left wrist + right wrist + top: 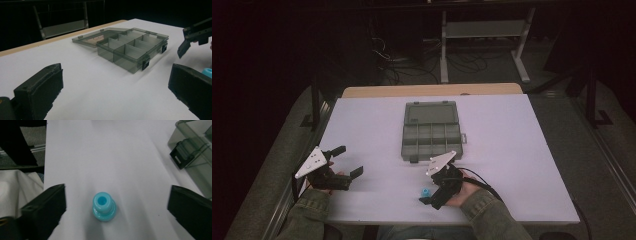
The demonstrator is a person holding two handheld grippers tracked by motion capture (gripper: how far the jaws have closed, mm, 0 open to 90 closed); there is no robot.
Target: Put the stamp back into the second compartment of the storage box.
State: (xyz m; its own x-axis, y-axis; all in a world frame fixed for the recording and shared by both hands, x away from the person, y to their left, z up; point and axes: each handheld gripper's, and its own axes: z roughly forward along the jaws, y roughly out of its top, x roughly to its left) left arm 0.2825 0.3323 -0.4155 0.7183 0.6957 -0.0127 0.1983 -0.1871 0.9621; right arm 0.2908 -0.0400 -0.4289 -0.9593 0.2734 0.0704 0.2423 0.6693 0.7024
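Your right gripper [428, 196] hovers low over the near edge of the white tabletop [522, 150], jaws spread wide and holding nothing. A small blue plastic piece [103, 206] stands upright on the tabletop directly ahead of it, centred between the two jaws and touching neither, its hollow top facing up. Your left gripper [349, 161], also wide open and empty, rests well off to the left, so the right is much nearer. Beyond the blue piece sits a grey plastic organizer box [431, 137], lid laid open, its compartments looking empty.
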